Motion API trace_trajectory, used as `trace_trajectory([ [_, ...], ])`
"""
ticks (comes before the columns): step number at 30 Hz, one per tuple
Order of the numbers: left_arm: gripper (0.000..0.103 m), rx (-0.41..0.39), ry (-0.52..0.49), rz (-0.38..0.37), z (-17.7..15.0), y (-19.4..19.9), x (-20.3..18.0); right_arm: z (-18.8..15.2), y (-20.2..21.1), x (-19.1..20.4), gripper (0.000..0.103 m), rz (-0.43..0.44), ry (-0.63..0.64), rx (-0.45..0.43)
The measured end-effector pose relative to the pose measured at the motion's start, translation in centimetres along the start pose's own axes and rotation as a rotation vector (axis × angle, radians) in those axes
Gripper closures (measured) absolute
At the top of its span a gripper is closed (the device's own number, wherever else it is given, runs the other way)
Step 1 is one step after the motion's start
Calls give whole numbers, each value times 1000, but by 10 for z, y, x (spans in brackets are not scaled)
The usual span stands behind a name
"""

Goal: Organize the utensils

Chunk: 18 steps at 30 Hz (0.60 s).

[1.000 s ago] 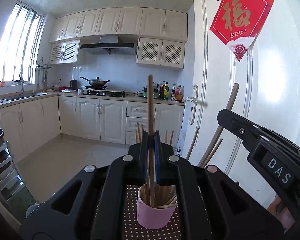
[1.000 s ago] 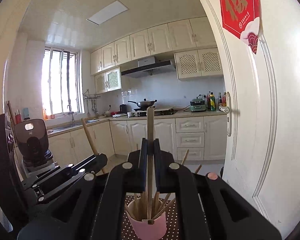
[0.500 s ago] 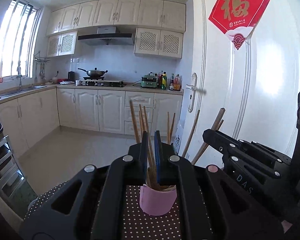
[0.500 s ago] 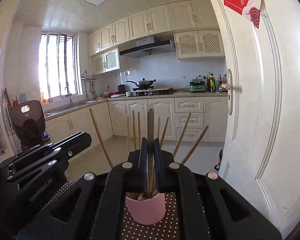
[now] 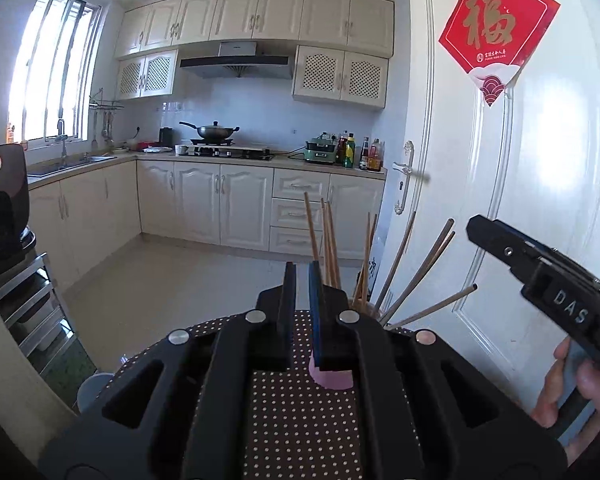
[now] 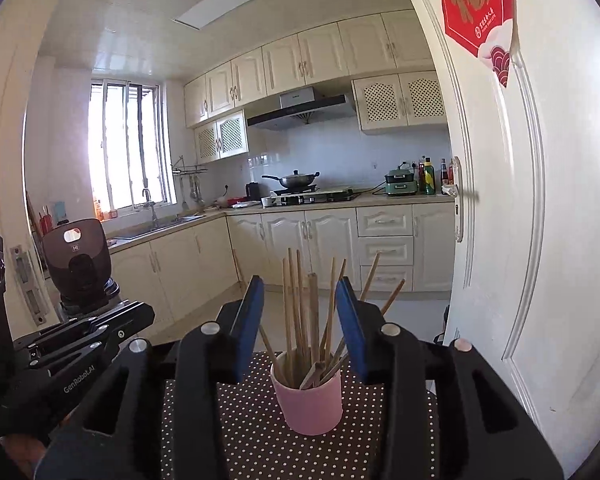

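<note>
Chopsticks (image 6: 300, 312) upright in pink cup (image 6: 310, 408).

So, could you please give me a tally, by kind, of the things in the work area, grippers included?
Pink cup: 1
Wooden chopsticks standing in the cup: about 9 (they overlap, so the count is not exact)
Polka-dot cloth: 1
Grippers: 2, the left gripper and the right gripper, neither holding anything
Total: about 13

right gripper (image 6: 300, 300) now spread wide, its chopstick (image 6: 313, 312) released into pink cup (image 6: 308, 404)
</note>
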State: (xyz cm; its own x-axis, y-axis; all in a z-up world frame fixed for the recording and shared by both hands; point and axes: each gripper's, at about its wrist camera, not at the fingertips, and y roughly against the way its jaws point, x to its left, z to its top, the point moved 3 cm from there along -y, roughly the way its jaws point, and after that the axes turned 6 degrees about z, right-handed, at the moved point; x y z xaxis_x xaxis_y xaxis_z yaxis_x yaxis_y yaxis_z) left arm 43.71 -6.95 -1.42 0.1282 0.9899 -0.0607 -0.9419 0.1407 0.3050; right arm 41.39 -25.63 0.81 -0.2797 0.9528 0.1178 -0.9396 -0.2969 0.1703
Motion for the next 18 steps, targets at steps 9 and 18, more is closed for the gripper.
trace_trajectory([
  [9,33,-48,-35,109,-24,93,20,-16,73,44,42,30,89,70],
  [18,8,-115,-51,132,-49,195,21,-43,144,94,16,25,175,25],
])
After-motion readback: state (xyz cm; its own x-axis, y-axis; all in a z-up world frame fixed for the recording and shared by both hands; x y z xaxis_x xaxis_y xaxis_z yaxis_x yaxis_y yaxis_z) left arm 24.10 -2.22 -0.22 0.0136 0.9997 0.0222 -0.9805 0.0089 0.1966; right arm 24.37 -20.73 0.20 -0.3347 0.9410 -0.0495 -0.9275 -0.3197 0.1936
